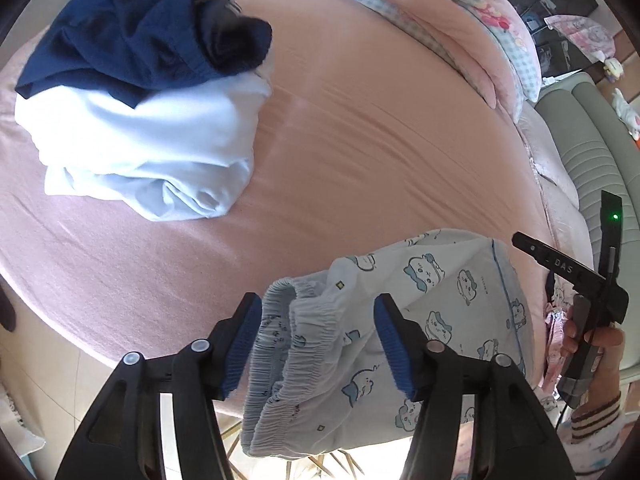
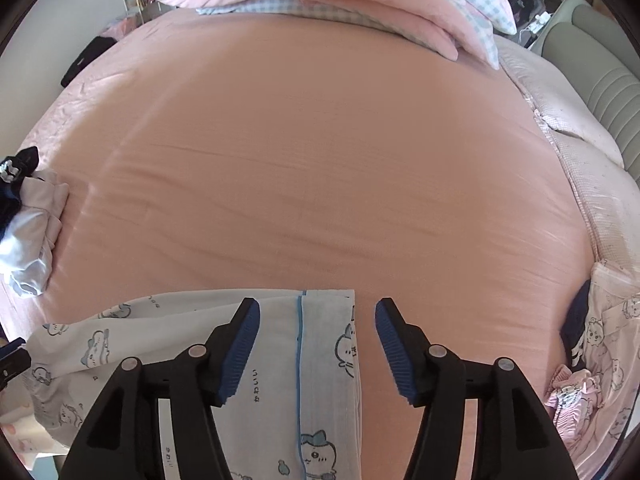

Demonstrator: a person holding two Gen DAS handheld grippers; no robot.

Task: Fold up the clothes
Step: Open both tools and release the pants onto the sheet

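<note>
while both claws gape empty, left claw [image 1: 318, 344] straddles printed shorts [image 1: 400, 320], right claw [image 2: 317, 346] over hem

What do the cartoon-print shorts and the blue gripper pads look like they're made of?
Pale blue cartoon-print shorts: thin matte woven fabric, probably cotton; it creases softly, and the waistband is gathered elastic. Blue ribbed pads on the left gripper: matte rubber or soft plastic, judging by the fine ridges.

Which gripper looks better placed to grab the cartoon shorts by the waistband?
Probably the left gripper: its open jaws already straddle the gathered waistband of the shorts. The right gripper, also open, hangs over the flat hem end, away from the waistband.
</note>
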